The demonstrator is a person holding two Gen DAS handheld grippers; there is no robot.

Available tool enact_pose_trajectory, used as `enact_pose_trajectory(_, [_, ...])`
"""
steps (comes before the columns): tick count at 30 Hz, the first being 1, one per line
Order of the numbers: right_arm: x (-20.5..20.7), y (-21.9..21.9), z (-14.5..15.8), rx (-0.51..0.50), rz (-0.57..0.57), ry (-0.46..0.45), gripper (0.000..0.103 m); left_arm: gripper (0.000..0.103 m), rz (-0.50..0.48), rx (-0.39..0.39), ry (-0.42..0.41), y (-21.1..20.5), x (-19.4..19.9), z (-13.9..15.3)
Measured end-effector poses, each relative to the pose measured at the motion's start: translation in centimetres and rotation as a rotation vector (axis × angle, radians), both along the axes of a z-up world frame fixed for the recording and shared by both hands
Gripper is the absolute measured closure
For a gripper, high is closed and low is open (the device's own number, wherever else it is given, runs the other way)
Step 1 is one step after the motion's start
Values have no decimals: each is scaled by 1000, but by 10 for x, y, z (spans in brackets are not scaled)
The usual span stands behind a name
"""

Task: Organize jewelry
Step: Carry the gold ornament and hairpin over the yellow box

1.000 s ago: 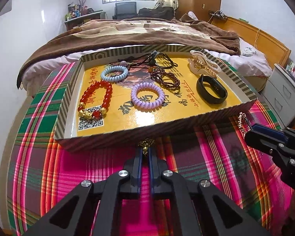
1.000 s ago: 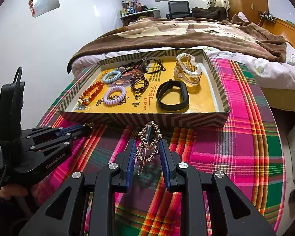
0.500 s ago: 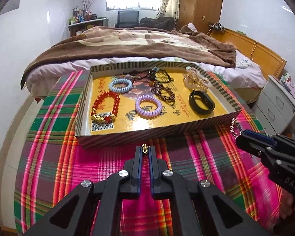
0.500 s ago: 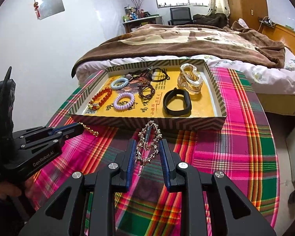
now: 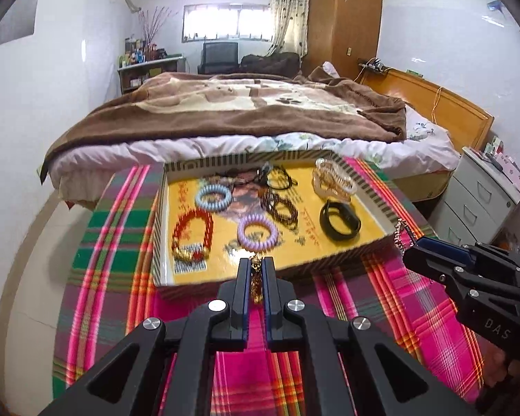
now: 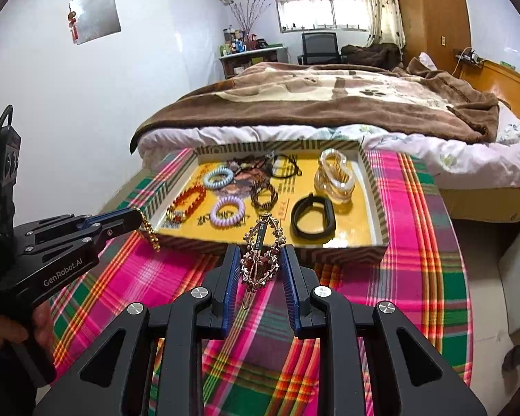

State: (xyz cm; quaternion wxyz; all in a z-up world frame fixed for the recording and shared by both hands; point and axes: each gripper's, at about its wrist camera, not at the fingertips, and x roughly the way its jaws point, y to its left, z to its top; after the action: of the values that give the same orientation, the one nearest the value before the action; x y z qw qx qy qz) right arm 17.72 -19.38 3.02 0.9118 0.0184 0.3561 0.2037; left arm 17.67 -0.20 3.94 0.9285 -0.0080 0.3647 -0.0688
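A striped tray point(image 5: 332, 263) with a yellow floor stands on the plaid table. It holds a red bead bracelet point(image 5: 192, 232), a blue coil band point(image 5: 213, 197), a purple coil band point(image 5: 257, 233), a black wristband point(image 5: 339, 223), dark bead bracelets and a clear hair claw point(image 5: 332, 182). My left gripper point(image 5: 256, 267) is shut on a gold chain point(image 6: 150, 232) that hangs above the tray's near edge. My right gripper point(image 6: 261, 260) is shut on an ornate hair clip point(image 6: 261, 258), held above the table just before the tray point(image 6: 374, 187).
A bed with a brown blanket point(image 5: 232, 111) lies right behind the table. White drawers point(image 5: 482, 201) stand at the right. The plaid cloth point(image 6: 416, 277) reaches the table's round edge. A white wall is at the left.
Both grippers have risen and moved forward with their pieces. The tray now sits lower and smaller in both views. The gold chain hangs free off the cloth.
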Motion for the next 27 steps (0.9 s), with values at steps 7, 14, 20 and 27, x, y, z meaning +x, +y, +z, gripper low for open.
enact_pose_trajectory(7, [20,8,7,5,-6,-12,78,97,0,-20,-11,9,22,10])
enact_pose_trajectory(14, [46,15,5,12,-19,-2,78,97,14,-33,-2,22,54,9])
enact_pose_trajectory(20, [62,22,0,7,-23,9,78,97,24,-31,3,30,75,6])
enact_pose_trajectory(27, [77,25,-4,8,-33,17,78,97,26,-28,4,34,93,3])
